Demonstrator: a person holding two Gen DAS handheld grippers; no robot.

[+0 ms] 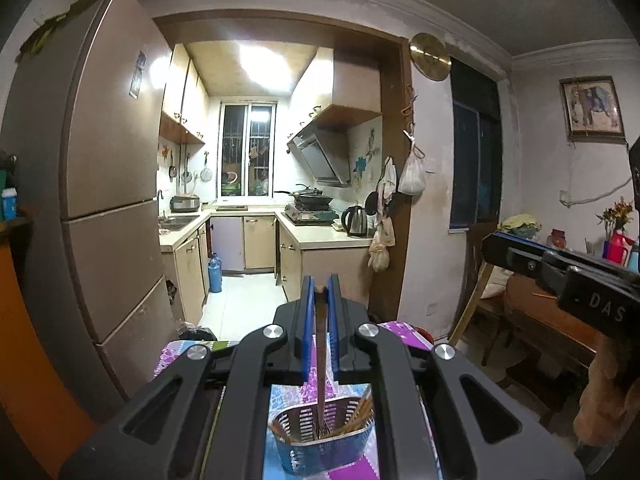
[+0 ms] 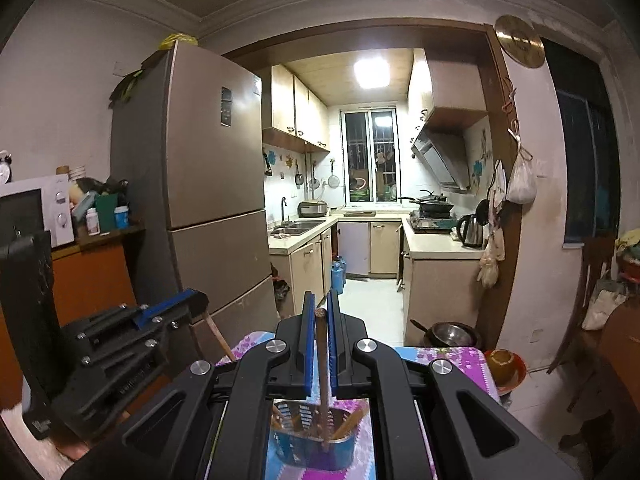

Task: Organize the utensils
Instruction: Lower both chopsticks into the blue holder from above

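In the left wrist view my left gripper [image 1: 321, 286] is shut on a thin brown wooden utensil [image 1: 320, 360]. It hangs down between the blue pads [image 1: 307, 320] to a blue slotted basket [image 1: 320, 456] holding several chopsticks [image 1: 362, 408]. In the right wrist view my right gripper [image 2: 319, 304] is shut on a wooden chopstick [image 2: 323, 368], which reaches down into the same basket [image 2: 312, 450]. Each gripper shows in the other's view: the right gripper [image 1: 496, 245] at the right edge, the left gripper [image 2: 196, 300] at the left with its stick [image 2: 218, 336] below it.
The basket stands on a table with a purple flowered cloth [image 2: 440, 356]. Ahead are a tall fridge [image 2: 216, 184] and the doorway to a kitchen [image 2: 372, 280]. A metal pan [image 2: 448, 334] and a bowl [image 2: 502, 362] sit past the table's right corner. A wooden chair [image 1: 480, 296] stands right.
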